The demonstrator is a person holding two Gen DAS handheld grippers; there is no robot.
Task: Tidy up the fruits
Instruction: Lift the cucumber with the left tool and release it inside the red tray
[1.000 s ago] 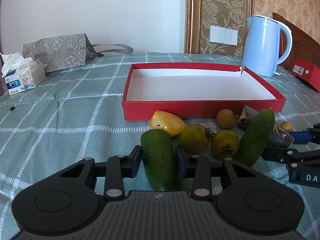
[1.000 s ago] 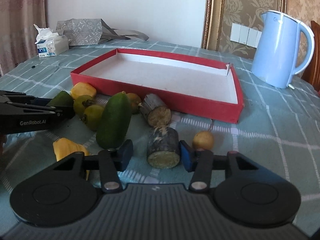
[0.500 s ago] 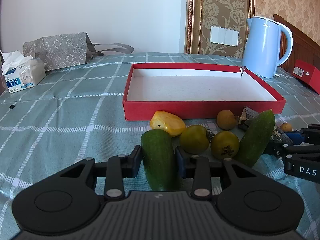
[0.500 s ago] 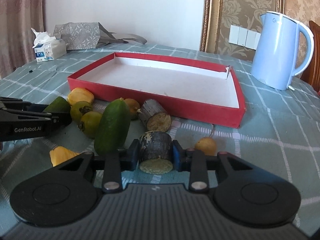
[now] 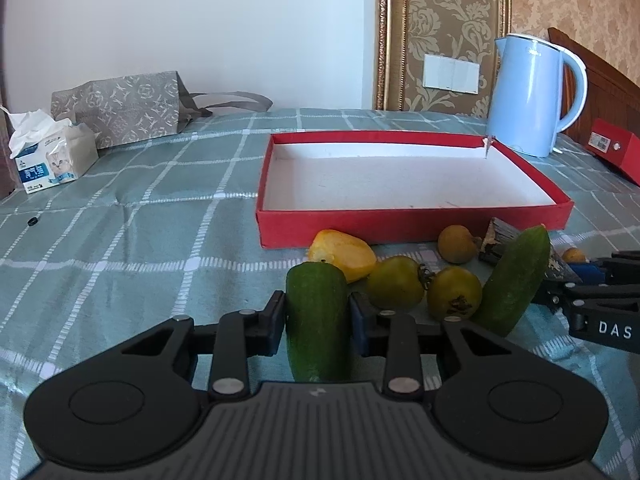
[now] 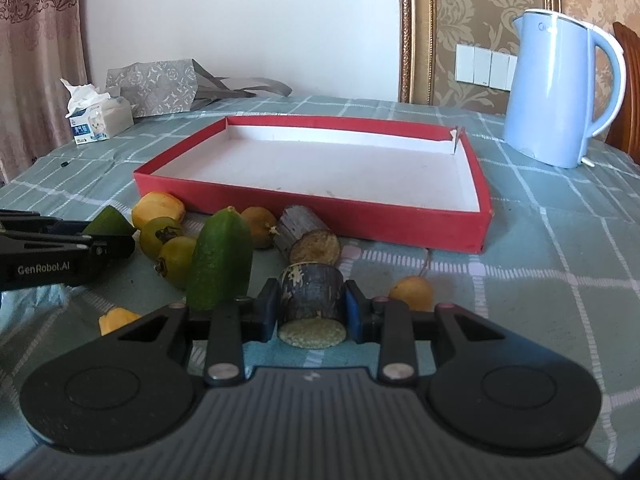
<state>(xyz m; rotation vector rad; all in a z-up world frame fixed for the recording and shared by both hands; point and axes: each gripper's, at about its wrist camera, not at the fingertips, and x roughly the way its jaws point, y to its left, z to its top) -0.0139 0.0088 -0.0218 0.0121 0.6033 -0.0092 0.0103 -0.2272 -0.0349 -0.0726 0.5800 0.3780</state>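
Note:
My left gripper [image 5: 318, 322] is shut on a green cucumber [image 5: 317, 320] and holds it just in front of the fruit pile. My right gripper [image 6: 312, 312] is shut on a dark sugarcane piece [image 6: 312, 294] with a pale cut end. A second cucumber [image 6: 220, 258] leans between them, also in the left wrist view [image 5: 514, 280]. Two green-yellow fruits [image 5: 394, 288] [image 5: 454, 294], a yellow fruit [image 5: 344, 254], a small brown fruit [image 5: 456, 243] and another sugarcane piece [image 6: 310, 236] lie before the empty red tray [image 5: 412, 222].
A light blue kettle [image 5: 532, 96] stands behind the tray's right corner. A tissue box [image 5: 54, 160] and a grey paper bag [image 5: 120, 110] sit at the far left. A red box [image 5: 616, 152] lies at the far right. A small yellow fruit [image 6: 412, 292] lies right of my right gripper.
My right gripper closed on the sugarcane piece and lifted it slightly. My left gripper kept its hold on the cucumber and barely moved.

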